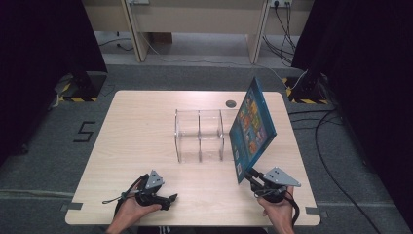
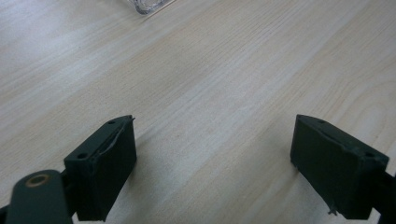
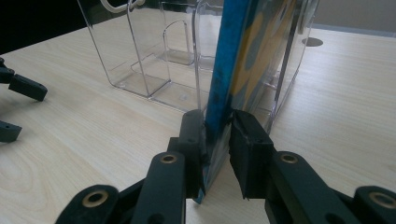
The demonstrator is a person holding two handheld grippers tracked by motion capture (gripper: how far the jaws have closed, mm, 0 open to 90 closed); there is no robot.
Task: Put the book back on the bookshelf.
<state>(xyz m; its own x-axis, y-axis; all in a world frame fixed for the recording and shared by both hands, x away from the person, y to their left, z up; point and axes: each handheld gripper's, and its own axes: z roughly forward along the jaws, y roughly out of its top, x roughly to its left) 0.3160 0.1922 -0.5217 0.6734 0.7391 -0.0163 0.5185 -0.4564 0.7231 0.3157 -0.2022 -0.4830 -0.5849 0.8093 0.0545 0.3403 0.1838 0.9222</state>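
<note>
The right gripper (image 3: 217, 140) pinches the blue book's (image 1: 252, 126) lower corner, holding it upright just right of the clear rack (image 1: 199, 135); slotting it in remains; the left gripper (image 2: 215, 163) rests wide, empty.

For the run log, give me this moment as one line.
right gripper: shut on book | left gripper: open, idle | rack: no book inside

Pale wooden table (image 1: 136, 141), clear three-bay rack (image 1: 199, 135) at its middle.
</note>
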